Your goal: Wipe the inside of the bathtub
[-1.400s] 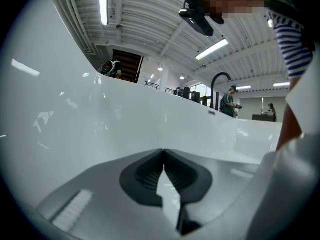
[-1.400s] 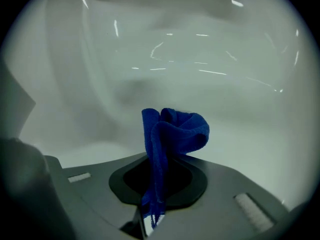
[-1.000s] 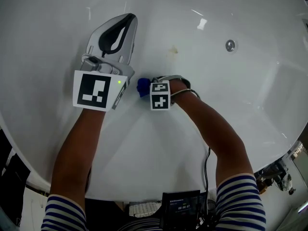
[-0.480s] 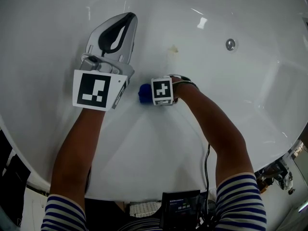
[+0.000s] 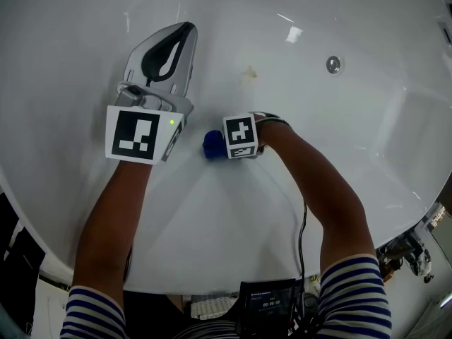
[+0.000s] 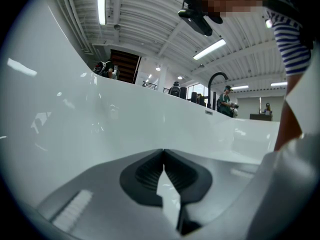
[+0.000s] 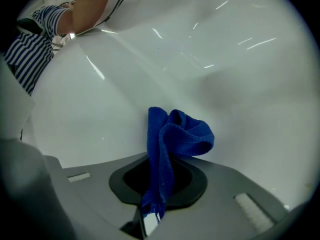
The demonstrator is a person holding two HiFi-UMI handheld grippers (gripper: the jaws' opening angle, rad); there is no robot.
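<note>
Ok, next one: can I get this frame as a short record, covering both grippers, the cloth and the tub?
setting: inside of a white tub
left gripper: jaws together, nothing between them
right gripper: jaws clamped on the cloth
cloth: blue, bunched, sticking out past the jaws close to the tub surface; contact unclear
stain: small yellowish mark, apart from the cloth
fitting: round, metal, on the tub wall to the right
</note>
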